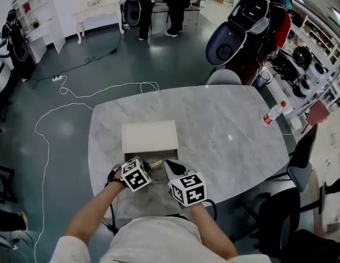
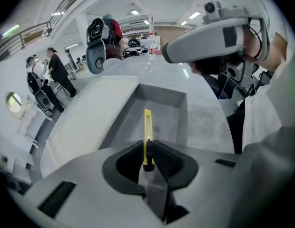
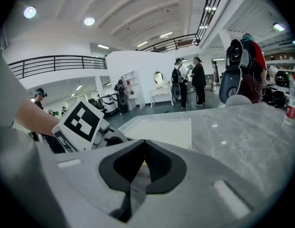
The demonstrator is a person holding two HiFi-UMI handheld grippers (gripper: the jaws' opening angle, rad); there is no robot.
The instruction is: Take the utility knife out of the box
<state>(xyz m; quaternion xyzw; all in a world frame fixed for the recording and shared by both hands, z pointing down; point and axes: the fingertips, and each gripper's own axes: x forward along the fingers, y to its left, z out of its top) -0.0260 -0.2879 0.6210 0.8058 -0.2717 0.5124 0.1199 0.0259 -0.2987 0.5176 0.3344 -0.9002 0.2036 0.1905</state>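
Observation:
My left gripper (image 2: pixel 148 148) is shut on a yellow utility knife (image 2: pixel 147 127), whose blade end points toward the open white box (image 2: pixel 159 96). From the head view the knife (image 1: pixel 155 163) sticks out of the left gripper (image 1: pixel 148 170) just in front of the box (image 1: pixel 149 137), above the marble table (image 1: pixel 225 130). The right gripper (image 1: pixel 171 167) sits close beside it, to the right. Its jaws (image 3: pixel 144 148) are closed together, with only a sliver of yellow showing behind them. In the right gripper view the left gripper's marker cube (image 3: pixel 83 122) and the box (image 3: pixel 162 129) show.
A water bottle (image 1: pixel 273 114) stands at the table's right edge. A grey chair (image 1: pixel 224 76) is at the far side and a black chair (image 1: pixel 301 158) at the right. A white cable (image 1: pixel 46 147) trails over the floor on the left. People stand far back.

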